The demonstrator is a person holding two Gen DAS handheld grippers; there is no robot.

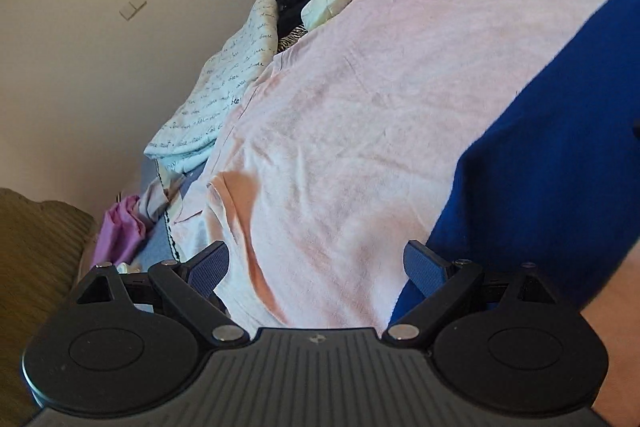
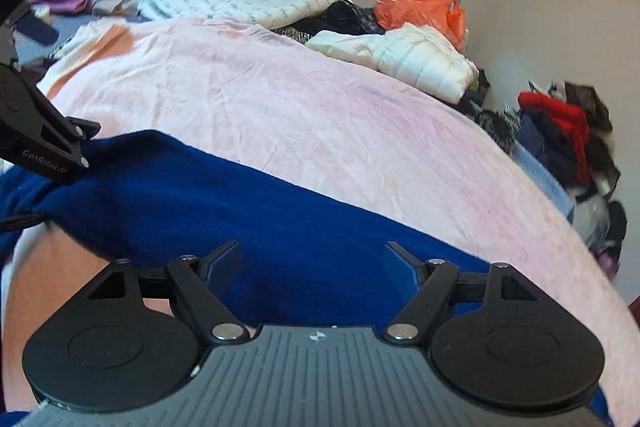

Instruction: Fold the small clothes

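A dark blue garment point(image 2: 240, 211) lies spread on the pink bed sheet point(image 2: 304, 107). In the left wrist view the garment point(image 1: 532, 163) fills the right side. My left gripper point(image 1: 318, 267) is open, empty, low over the pink sheet point(image 1: 360, 99) at the garment's left edge. My right gripper point(image 2: 312, 265) is open and empty, just above the blue garment. The left gripper's body point(image 2: 36, 139) shows at the far left of the right wrist view, at the garment's other end.
At the far side of the bed lie a white printed quilt point(image 2: 240, 3), a white padded jacket point(image 2: 420, 59), dark clothes and an orange bag point(image 2: 420, 11). A pile of clothes point(image 2: 568, 131) stands right of the bed. Purple cloth point(image 1: 120, 227) lies at the left.
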